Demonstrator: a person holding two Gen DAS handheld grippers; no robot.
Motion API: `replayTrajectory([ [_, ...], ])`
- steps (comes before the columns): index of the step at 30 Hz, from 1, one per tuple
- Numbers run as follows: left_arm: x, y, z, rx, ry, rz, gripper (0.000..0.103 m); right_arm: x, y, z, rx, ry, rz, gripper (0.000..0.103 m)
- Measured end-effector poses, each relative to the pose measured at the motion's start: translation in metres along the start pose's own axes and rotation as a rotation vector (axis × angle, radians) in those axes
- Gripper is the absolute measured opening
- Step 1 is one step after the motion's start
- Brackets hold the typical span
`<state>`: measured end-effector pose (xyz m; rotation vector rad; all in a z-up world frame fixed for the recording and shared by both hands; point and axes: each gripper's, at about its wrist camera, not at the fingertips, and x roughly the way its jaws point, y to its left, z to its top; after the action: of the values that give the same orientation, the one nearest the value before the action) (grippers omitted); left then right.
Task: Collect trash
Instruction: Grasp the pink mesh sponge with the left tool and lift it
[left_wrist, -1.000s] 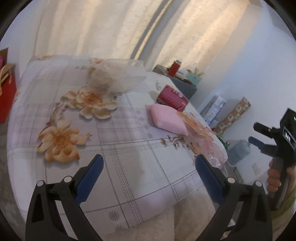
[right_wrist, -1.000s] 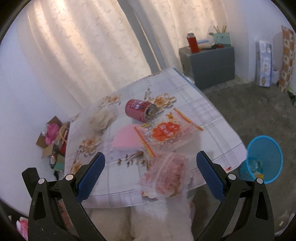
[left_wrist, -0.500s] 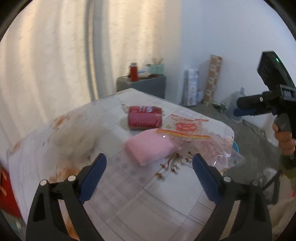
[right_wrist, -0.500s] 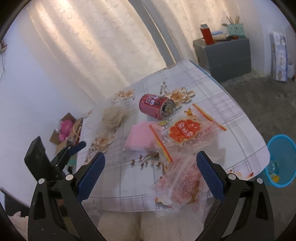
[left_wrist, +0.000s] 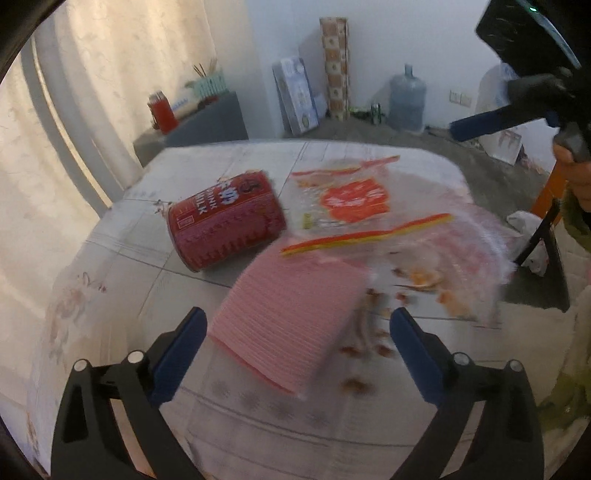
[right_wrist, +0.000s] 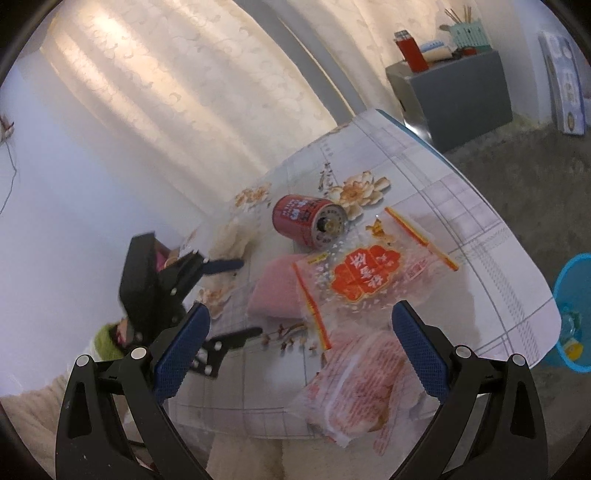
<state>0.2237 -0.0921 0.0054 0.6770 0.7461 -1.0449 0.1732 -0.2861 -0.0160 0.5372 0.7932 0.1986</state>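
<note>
Approaching: first pickup, judged; nothing gathered yet.
Left gripper (left_wrist: 295, 354): spread, empty, low over the near edge of the pink pad (left_wrist: 291, 317).
Right gripper (right_wrist: 301, 347): spread, empty, above the crumpled bag (right_wrist: 364, 384) at the bench (right_wrist: 461, 192) edge.
Trash on bench: red can (right_wrist: 308, 220) lying on its side; printed bag (right_wrist: 364, 275) overlapping the pink pad.
Blue basket (right_wrist: 574, 314): on the floor beside the bench.
Next move, judged: lower a gripper, straddle one item, close, carry to the basket.
Blur: left view smeared.
</note>
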Motion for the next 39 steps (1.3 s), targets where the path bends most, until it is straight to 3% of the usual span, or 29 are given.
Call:
replayTrajectory([
  [7,0.037,0.011,0.011,0.121,0.13,-0.101,0.097,0.006,-0.024,0.005,0.068,0.013,0.029,0.095],
  [12,0.055,0.005,0.009,0.165,0.201,-0.126,0.097,0.009,-0.032,0.005,0.093,0.019,0.038,0.095],
  [19,0.052,-0.004,0.0,0.117,0.164,-0.137,0.097,0.006,-0.038,0.003,0.118,0.022,0.056,0.095],
  [22,0.046,-0.005,-0.005,0.073,0.173,-0.122,0.091,0.005,-0.033,0.0,0.108,0.026,0.054,0.095],
  [24,0.041,-0.007,-0.009,0.042,0.181,-0.106,0.08,0.006,-0.029,0.0,0.095,0.026,0.049,0.095],
  [33,0.009,-0.015,-0.042,-0.11,0.23,-0.043,0.079,0.005,-0.009,-0.003,0.034,0.022,0.019,0.095],
  [39,-0.016,-0.015,-0.07,-0.336,0.31,0.019,0.079,0.006,0.012,-0.006,-0.062,0.017,-0.109,0.095],
])
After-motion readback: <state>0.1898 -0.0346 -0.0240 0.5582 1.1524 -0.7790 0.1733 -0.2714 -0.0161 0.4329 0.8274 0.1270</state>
